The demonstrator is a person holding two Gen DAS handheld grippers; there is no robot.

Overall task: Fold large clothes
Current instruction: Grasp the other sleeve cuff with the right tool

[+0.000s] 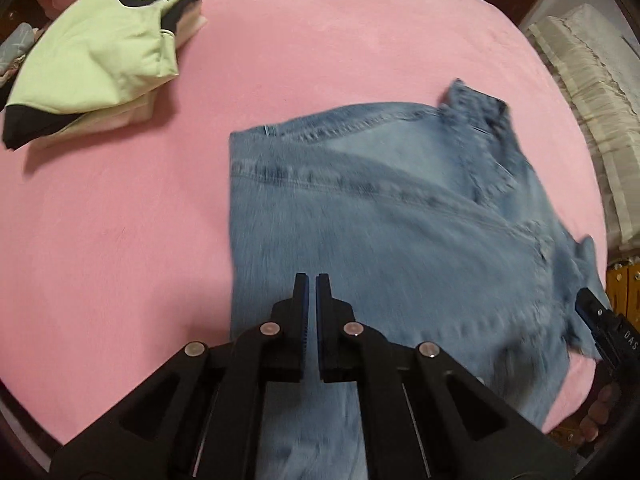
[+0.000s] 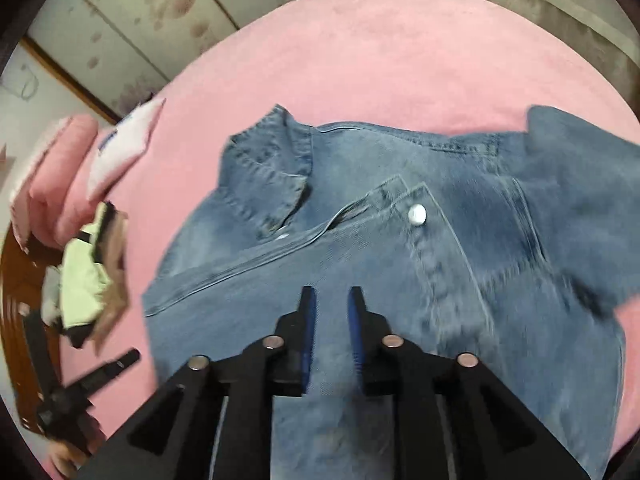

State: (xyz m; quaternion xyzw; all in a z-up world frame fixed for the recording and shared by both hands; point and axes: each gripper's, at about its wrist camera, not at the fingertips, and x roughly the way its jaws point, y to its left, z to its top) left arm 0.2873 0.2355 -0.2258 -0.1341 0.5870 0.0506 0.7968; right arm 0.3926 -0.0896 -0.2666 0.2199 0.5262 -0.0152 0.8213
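Observation:
A light blue denim shirt [image 1: 400, 216] lies partly folded on the pink bed cover [image 1: 120, 220]. In the right wrist view the denim shirt [image 2: 360, 248] shows its collar and a white button [image 2: 417, 213]. My left gripper [image 1: 312, 284] hovers over the shirt's near left part, its jaws nearly together and holding nothing. My right gripper [image 2: 331, 300] hovers over the shirt's front, jaws a little apart and empty. The right gripper also shows at the right edge of the left wrist view [image 1: 600, 320]. The left gripper shows at the lower left of the right wrist view [image 2: 100, 376].
A folded pale green and black garment [image 1: 92, 64] lies on a stack at the bed's far left. Pink bedding [image 2: 60, 176] is piled beyond it. A white quilt [image 1: 592, 100] lies off the bed's right side. Wood furniture [image 2: 20, 280] stands beside the bed.

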